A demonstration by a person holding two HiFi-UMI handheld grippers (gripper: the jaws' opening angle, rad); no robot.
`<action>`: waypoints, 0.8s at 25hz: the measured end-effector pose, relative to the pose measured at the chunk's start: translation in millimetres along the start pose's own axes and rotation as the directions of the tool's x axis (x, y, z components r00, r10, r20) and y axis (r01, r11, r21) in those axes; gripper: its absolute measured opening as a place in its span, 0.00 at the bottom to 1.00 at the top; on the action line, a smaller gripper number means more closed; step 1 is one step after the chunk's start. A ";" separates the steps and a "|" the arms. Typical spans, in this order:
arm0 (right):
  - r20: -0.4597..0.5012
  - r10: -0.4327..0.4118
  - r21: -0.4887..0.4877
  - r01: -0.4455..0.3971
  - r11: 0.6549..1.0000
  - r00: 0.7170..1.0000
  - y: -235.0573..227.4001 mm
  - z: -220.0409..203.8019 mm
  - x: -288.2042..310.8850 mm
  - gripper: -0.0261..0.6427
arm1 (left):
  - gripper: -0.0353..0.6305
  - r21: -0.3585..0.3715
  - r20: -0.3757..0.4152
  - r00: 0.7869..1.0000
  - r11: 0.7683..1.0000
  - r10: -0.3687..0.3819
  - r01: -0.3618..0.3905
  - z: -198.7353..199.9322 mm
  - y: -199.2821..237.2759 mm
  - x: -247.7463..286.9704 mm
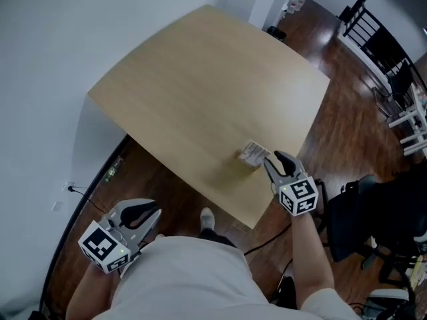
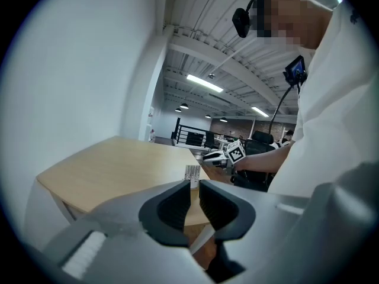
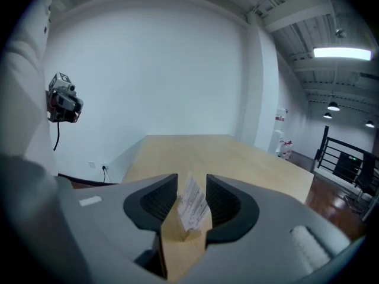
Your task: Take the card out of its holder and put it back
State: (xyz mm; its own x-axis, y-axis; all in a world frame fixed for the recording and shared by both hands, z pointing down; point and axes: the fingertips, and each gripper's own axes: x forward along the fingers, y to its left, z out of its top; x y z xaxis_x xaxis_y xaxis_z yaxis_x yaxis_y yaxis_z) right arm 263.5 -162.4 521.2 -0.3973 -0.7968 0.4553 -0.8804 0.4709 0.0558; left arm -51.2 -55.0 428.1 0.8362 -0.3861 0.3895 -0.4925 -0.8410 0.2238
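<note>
A small white printed card [image 1: 253, 153] stands upright in its holder near the front right edge of the light wooden table [image 1: 193, 85]. My right gripper [image 1: 274, 159] sits just right of it at the table's edge, open. In the right gripper view the card [image 3: 192, 201] stands tilted between the two spread jaws of the right gripper [image 3: 192, 188], and neither pad touches it. My left gripper [image 1: 153, 212] hangs off the table at the lower left. Its jaws show only a thin slit with nothing in it [image 2: 194, 187]. The card [image 2: 192, 174] is far beyond them.
Dark wood floor surrounds the table, and a white wall runs along its left. A black chair [image 1: 373, 212] stands close on the right. More chairs and a black railing [image 1: 373, 32] are at the far right. A cable [image 1: 83, 193] lies by the wall.
</note>
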 end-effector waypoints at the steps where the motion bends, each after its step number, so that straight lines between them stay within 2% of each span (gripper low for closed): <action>1: 0.006 -0.025 0.013 0.025 1.000 1.000 10.8 3.7 -11.8 0.26 | 0.13 0.011 0.002 1.000 1.000 -0.014 0.014 -1.2 -0.6 -8.9; 6: 0.020 -0.085 0.047 0.084 0.995 0.996 93.2 14.5 -68.0 0.26 | 0.13 0.029 0.025 0.996 0.996 -0.085 0.084 -12.2 -2.8 -59.0; 13: 0.001 -0.184 0.142 0.182 0.973 0.983 201.7 -4.4 -141.8 0.26 | 0.13 0.103 0.022 0.979 0.974 -0.204 0.201 -33.9 -19.5 -106.6; 20: -0.031 -0.240 0.203 0.241 0.949 0.970 313.1 -20.9 -206.6 0.26 | 0.13 0.075 -0.013 0.955 0.952 -0.296 0.296 -78.8 -37.3 -150.6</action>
State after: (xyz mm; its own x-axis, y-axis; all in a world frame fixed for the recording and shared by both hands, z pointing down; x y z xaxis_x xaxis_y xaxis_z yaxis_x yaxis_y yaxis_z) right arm 75.4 157.6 463.1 -0.1666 -0.8743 0.4559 -0.9838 0.1783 -0.0176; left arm -177.7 64.4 431.6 0.9414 -0.1145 0.3172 -0.2030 -0.9435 0.2619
